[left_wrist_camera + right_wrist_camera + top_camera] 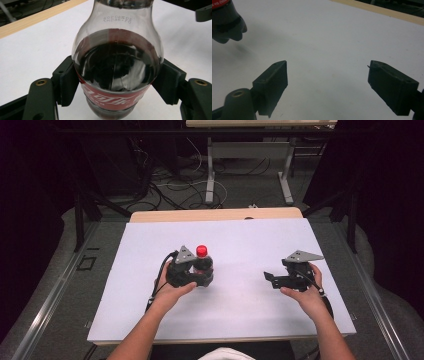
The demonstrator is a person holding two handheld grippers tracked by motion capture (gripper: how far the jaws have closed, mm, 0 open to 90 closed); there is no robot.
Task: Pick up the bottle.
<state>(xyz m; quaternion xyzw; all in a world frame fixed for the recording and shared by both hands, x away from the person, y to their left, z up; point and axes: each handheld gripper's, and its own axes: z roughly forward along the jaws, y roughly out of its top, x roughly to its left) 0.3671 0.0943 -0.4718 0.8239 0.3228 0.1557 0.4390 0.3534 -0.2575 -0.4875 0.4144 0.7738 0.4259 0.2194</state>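
Observation:
A cola bottle (203, 262) with a red cap and a red label stands upright in the middle of the white table top (240, 240). My left gripper (204, 274) is shut on it. In the left gripper view both pads press the bottle (117, 62) at the top edge of its label, left gripper (117, 86) around it. In the right gripper view the bottle's base (225, 23) hangs a little above the surface, with a shadow under it. My right gripper (270, 279) is held to the right, pointing left toward the bottle, right gripper (328, 85) open with nothing between its jaws.
The white sheet covers a wooden table whose far edge (215, 214) shows as a light strip. Behind it stand the legs of another table (210, 175) with cables on the floor. Dark drapes and metal rails flank both sides.

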